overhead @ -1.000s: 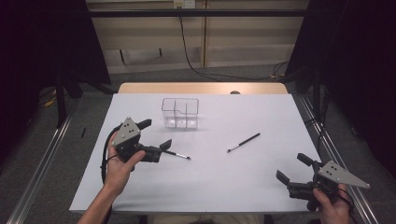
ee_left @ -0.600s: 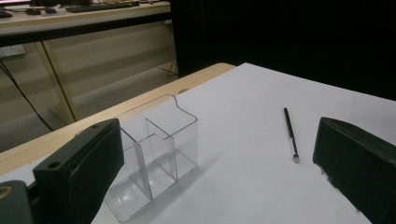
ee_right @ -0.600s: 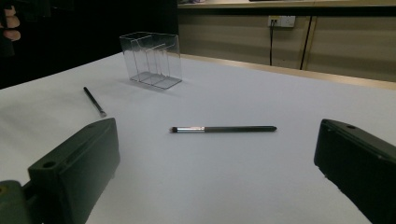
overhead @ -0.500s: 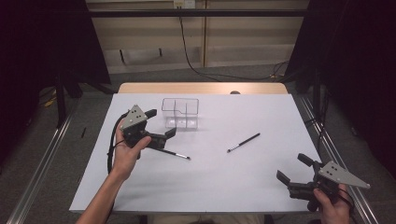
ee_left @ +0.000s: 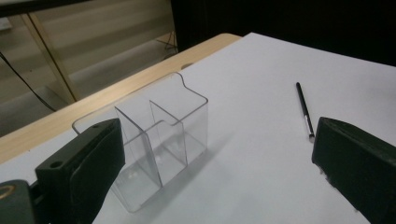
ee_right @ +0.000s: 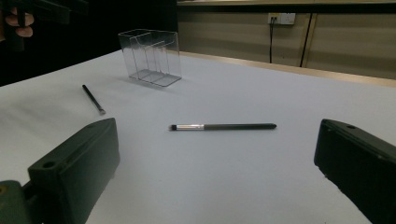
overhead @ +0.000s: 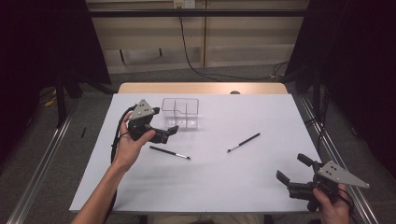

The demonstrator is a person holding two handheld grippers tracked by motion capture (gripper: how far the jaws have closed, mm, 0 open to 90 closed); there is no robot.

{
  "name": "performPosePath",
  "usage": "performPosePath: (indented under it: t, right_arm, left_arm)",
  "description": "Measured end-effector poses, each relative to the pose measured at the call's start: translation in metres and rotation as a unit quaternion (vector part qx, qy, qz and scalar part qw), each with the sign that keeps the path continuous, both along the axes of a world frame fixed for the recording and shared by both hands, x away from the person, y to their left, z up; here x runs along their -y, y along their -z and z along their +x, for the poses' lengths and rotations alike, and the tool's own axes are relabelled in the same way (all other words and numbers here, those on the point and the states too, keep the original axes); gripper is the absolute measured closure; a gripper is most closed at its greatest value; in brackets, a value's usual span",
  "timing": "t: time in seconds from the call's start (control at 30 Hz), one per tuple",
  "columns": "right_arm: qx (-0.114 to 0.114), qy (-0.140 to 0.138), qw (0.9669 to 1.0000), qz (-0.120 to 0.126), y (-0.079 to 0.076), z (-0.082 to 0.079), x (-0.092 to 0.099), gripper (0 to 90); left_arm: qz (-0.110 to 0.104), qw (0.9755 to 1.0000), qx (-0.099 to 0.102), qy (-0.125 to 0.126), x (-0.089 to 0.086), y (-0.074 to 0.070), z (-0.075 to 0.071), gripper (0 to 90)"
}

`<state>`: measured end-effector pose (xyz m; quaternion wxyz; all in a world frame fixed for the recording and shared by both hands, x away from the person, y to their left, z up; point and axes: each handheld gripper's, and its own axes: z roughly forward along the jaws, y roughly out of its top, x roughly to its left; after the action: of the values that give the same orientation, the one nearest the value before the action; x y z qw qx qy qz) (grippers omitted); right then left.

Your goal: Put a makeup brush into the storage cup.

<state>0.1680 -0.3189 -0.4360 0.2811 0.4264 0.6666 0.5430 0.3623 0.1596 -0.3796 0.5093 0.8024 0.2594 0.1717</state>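
Observation:
A clear plastic organizer (overhead: 180, 113) with several compartments stands near the far edge of the white table (overhead: 210, 186). Two thin black brushes with silver ferrules lie flat: one (overhead: 169, 152) at left centre, the other (overhead: 243, 142) at right centre. My left gripper (overhead: 164, 120) is held open just left of the organizer, above the left brush. In the left gripper view the organizer (ee_left: 159, 135) sits close between the open jaws (ee_left: 219, 168), with the right brush (ee_left: 303, 109) beyond. My right gripper (overhead: 293, 168) is open near the front right corner, facing the right brush (ee_right: 224, 126).
A wooden strip (overhead: 201, 87) runs along the table's far edge, with a wall and a hanging cable behind it. Dark curtains flank both sides. The right gripper view also shows the organizer (ee_right: 150, 57), the left brush (ee_right: 93, 99) and the other hand (ee_right: 18, 21).
My left gripper has moved away from the person and slightly right, from beside the left brush up to the organizer's left side. The right gripper has stayed put.

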Motion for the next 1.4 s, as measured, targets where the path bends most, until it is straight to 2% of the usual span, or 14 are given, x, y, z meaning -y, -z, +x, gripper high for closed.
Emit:
performPosePath:
  t: [0.07,0.33,0.43,0.47,0.53,0.6,0.67,0.8,0.97,1.1,1.17,1.27,1.3,1.4]
  right_arm:
    - [-0.001,0.0,1.0,0.0,0.0,0.0,0.0,0.0]
    - [-0.002,-0.003,1.0,-0.005,0.001,0.001,-0.001,0.0]
    - [-0.002,-0.002,1.0,-0.005,0.001,0.001,-0.001,0.0]
    - [-0.002,-0.002,1.0,-0.003,0.0,0.0,-0.001,0.0]
    - [-0.003,-0.002,1.0,-0.005,0.001,0.0,0.0,0.0]
    - [-0.006,-0.003,1.0,-0.007,0.001,0.0,0.0,0.0]
    - [-0.006,-0.003,1.0,-0.005,0.001,0.0,-0.001,0.0]
    - [-0.004,-0.002,1.0,-0.006,0.001,0.0,0.0,0.0]
    - [-0.006,-0.003,1.0,-0.007,0.001,0.001,0.0,0.0]
    - [-0.005,-0.003,0.9999,-0.009,0.001,0.0,-0.001,0.0]
    - [-0.005,-0.003,1.0,-0.008,0.001,0.0,-0.001,0.0]
    - [-0.006,-0.003,0.9999,-0.011,0.001,0.001,-0.001,0.0]
    - [-0.008,-0.002,0.9999,-0.008,0.001,0.001,-0.002,0.0]
    - [-0.007,-0.004,0.9999,-0.01,0.001,0.001,-0.001,0.0]
  left_arm:
    - [0.016,0.9997,-0.014,0.008,0.0,-0.002,0.002,2.6]
    - [0.068,0.9966,-0.035,0.031,0.002,-0.014,0.005,2.5]
    - [0.102,0.9933,-0.042,0.033,0.004,-0.013,0.005,3.1]
    - [0.119,0.9908,-0.05,0.041,0.003,-0.013,0.005,3.5]
    - [0.133,0.9887,-0.054,0.042,0.004,-0.012,0.004,3.8]
    - [0.164,0.9823,-0.074,0.052,0.004,-0.009,0.004,4.8]
    - [0.169,0.9809,-0.082,0.051,0.005,-0.008,0.005,4.0]
    - [0.201,0.9723,-0.107,0.052,0.005,-0.003,0.006,3.7]
    - [0.238,0.9625,-0.116,0.058,0.003,0.002,0.006,4.2]
    - [0.264,0.9524,-0.135,0.071,0.004,0.01,0.005,5.3]
    - [0.283,0.945,-0.141,0.085,0.005,0.013,0.005,4.9]
    - [0.299,0.938,-0.153,0.086,0.007,0.018,0.006,5.0]
    - [0.3,0.9371,-0.159,0.081,0.006,0.019,0.006,5.2]
    - [0.314,0.9288,-0.178,0.083,0.005,0.024,0.009,5.2]
